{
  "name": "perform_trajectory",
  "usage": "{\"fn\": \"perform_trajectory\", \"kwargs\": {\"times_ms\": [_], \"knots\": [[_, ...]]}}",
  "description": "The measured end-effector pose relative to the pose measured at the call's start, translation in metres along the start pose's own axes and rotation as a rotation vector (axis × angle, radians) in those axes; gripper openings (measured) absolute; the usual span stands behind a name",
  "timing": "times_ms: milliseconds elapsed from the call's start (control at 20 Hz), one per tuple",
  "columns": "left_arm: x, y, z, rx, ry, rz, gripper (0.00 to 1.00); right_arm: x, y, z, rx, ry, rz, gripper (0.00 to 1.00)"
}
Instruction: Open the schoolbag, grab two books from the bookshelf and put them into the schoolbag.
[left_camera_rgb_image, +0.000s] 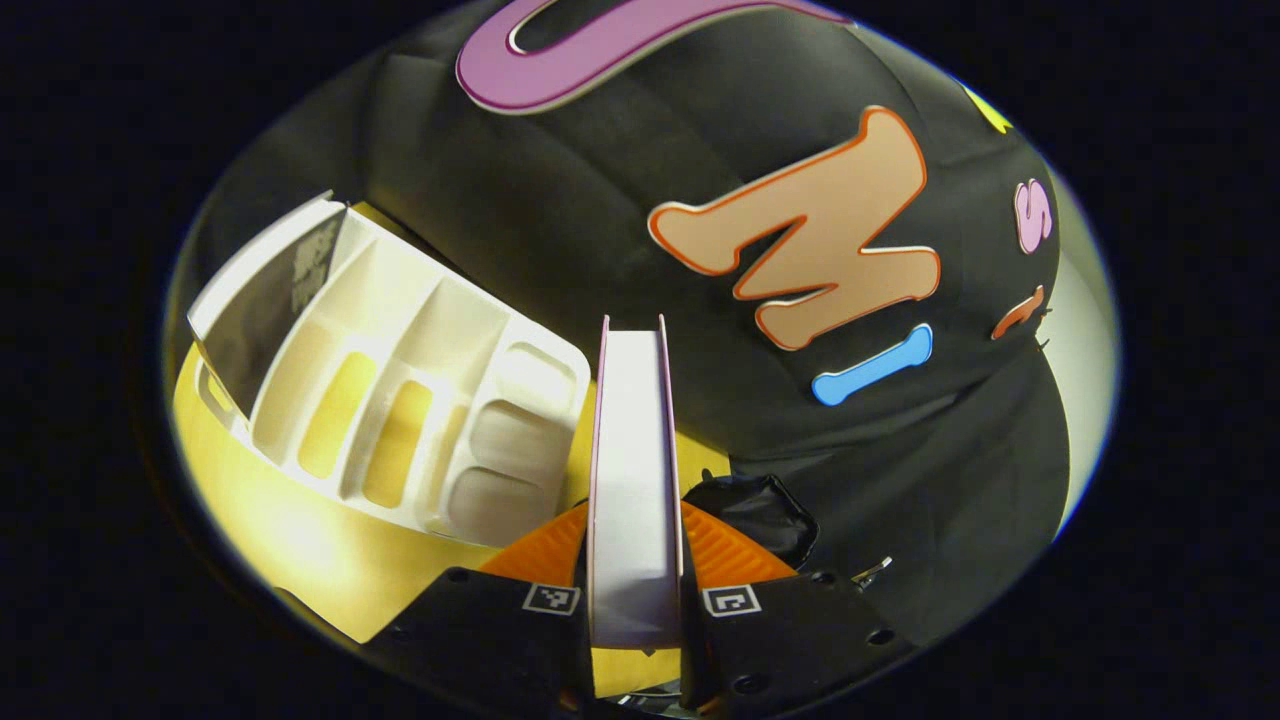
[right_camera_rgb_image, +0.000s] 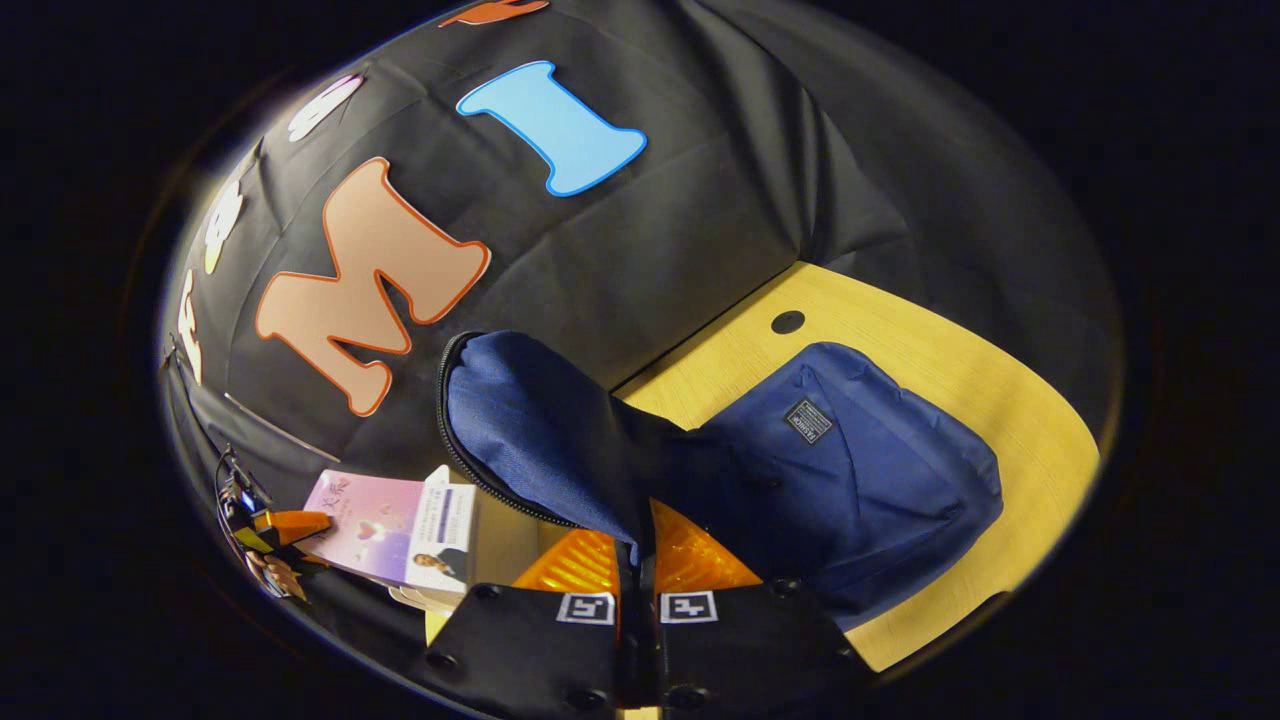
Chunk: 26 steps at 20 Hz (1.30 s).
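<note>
In the left gripper view my left gripper is shut on a book with a pink cover, held upright with its white page edge facing me. To its left stands the white bookshelf, with a dark book in its far slot. In the right gripper view the blue schoolbag lies on the wooden table. My right gripper is shut on the bag's zip-edged flap, which is lifted up. At the left of that view, the pink book shows in the other gripper.
The bookshelf rests on a yellow tabletop against the black cloth wall. A crumpled black thing lies just right of my left fingers. A round hole sits in the table behind the schoolbag.
</note>
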<state>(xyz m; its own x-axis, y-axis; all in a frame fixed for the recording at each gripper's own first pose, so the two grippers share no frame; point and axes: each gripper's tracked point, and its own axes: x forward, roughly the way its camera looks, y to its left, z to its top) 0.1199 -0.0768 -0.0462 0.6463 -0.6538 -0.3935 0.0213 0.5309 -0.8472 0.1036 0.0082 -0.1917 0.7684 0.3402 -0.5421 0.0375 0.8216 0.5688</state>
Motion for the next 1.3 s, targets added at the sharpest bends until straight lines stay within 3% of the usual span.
{"fn": "perform_trajectory", "kwargs": {"times_ms": [600, 1300], "knots": [[0.129, -0.029, -0.11, -0.083, 0.182, -0.013, 0.3, -0.004, 0.001, 0.005, -0.006, -0.002, 0.019, 0.03], [0.192, -0.055, -0.187, -0.195, 0.237, -0.031, 0.31, -0.004, 0.006, 0.009, -0.013, -0.009, 0.05, 0.05]]}}
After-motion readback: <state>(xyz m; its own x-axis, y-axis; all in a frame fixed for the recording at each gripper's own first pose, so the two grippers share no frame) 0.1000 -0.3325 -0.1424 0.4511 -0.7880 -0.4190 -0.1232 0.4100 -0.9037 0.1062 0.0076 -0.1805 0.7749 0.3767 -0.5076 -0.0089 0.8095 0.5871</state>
